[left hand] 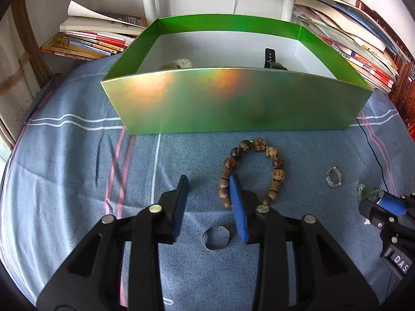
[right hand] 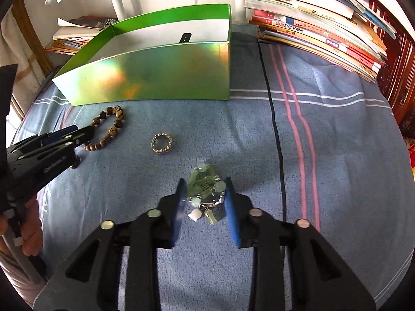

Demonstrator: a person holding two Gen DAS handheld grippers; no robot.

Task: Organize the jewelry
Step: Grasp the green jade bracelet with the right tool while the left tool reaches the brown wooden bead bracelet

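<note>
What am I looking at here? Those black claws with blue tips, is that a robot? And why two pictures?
No robot: a person holds a hand tool in each hand, each carrying a camera looking along its two blue fingers. One picture comes from the left gripper, the other from the right gripper. Both are open and hold nothing. On the blue cloth lie a brown bead bracelet, a small sparkly ring, a plain ring and a pale green jade piece between the right fingers. Behind stands a green box, into which jewelry goes.

you have a blue striped cloth [left hand: 77,155] as your surface. on it lie the green box [left hand: 233,101], wooden bead bracelet [left hand: 277,173], small crystal ring [right hand: 162,143], jade bracelet [right hand: 205,184], metal ring [left hand: 216,238] and book stacks [right hand: 319,33].
</note>
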